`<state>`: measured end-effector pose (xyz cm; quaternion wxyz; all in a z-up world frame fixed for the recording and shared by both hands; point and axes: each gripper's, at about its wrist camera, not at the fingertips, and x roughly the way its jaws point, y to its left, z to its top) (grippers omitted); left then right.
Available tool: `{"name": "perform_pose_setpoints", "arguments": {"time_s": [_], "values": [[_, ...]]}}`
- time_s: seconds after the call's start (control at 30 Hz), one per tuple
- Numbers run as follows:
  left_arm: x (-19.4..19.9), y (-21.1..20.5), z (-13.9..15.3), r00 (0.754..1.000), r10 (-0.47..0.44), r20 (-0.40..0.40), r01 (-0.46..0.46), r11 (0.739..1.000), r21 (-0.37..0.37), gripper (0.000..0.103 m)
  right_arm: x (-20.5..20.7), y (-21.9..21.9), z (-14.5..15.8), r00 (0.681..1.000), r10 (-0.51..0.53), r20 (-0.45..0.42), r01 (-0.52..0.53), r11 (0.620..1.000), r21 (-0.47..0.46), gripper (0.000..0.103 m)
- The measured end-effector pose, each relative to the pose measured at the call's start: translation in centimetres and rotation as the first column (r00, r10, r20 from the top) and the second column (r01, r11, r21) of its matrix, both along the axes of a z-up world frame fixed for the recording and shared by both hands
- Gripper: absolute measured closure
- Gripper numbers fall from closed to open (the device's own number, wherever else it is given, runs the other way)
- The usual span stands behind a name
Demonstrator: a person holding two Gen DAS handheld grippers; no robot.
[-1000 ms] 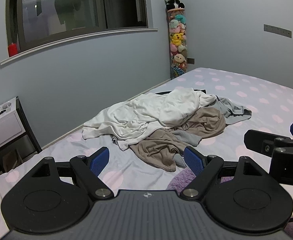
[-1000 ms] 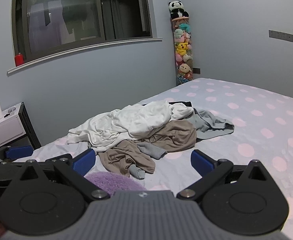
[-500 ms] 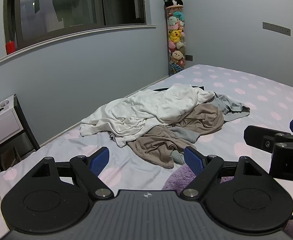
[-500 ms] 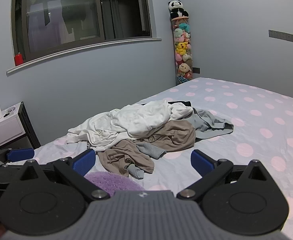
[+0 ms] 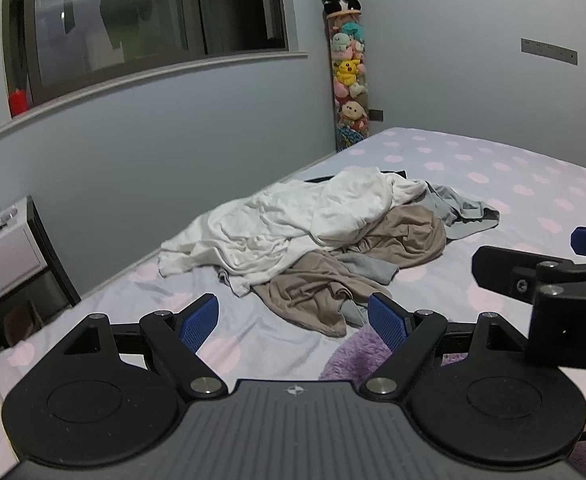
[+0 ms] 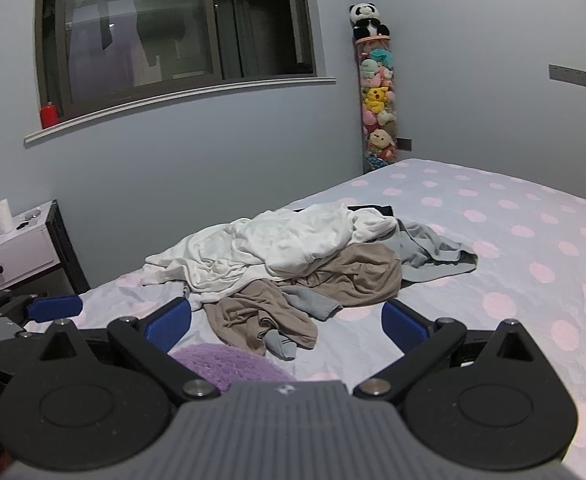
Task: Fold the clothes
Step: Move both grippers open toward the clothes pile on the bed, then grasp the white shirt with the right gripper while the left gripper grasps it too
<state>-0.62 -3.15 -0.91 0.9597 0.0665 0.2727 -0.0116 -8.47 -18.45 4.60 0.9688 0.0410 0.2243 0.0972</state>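
A heap of clothes lies on the bed: a white garment [image 5: 293,220] [image 6: 277,244] on top, a brown one [image 5: 397,240] [image 6: 357,276] under it, a grey one [image 5: 461,212] [image 6: 429,252] at the right. A purple fuzzy item [image 5: 353,356] [image 6: 225,360] lies near me. My left gripper [image 5: 293,320] is open and empty, short of the heap. My right gripper [image 6: 287,322] is open and empty, also short of it. Each gripper shows at the edge of the other's view.
The bed [image 6: 533,248] has a lilac sheet with pink dots and runs along the wall under a window. A white nightstand [image 6: 9,248] stands at the left past the bed's edge. A tall tube of plush toys [image 6: 377,104] stands in the corner.
Both grippers have drifted back slightly and the left view has tilted up a little; the heap looks a bit farther. The jaws stay open.
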Motion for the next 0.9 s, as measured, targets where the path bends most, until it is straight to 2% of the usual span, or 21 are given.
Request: {"name": "perform_pose_setpoints", "arguments": {"time_s": [0.3,0.37,0.5,0.6,0.67,0.83,0.9], "values": [[1.0,0.1,0.5,1.000,0.005,-0.005,-0.006,1.000,-0.028,0.021,1.6,-1.1,0.2,0.999,0.033,-0.010,-0.033,0.999,0.005,0.001],[1.6,0.2,0.6,1.000,0.006,-0.017,-0.007,0.999,-0.048,0.021,2.5,-1.5,0.2,0.998,0.059,-0.025,-0.058,0.998,0.028,0.001],[3.0,-0.2,0.6,1.000,0.010,-0.020,-0.011,1.000,-0.017,0.021,4.4,-1.7,0.3,0.992,0.124,-0.035,-0.123,0.992,0.027,0.001],[4.5,-0.1,0.6,0.999,0.023,-0.037,-0.024,0.999,-0.030,0.021,6.0,-1.8,0.5,0.984,0.171,-0.049,-0.170,0.985,0.023,0.001],[5.5,0.1,0.6,0.998,0.036,-0.048,-0.037,0.999,-0.039,0.021,7.3,-1.8,0.6,0.979,0.195,-0.066,-0.195,0.981,0.000,0.001],[8.6,1.0,0.7,0.995,0.076,-0.071,-0.080,0.995,-0.060,0.021,10.4,-1.5,0.5,0.979,0.189,-0.072,-0.197,0.972,-0.131,0.001],[9.9,1.2,0.6,0.994,0.079,-0.079,-0.083,0.995,-0.053,0.021,12.0,-1.5,0.1,0.977,0.196,-0.083,-0.206,0.968,-0.142,0.001]]}}
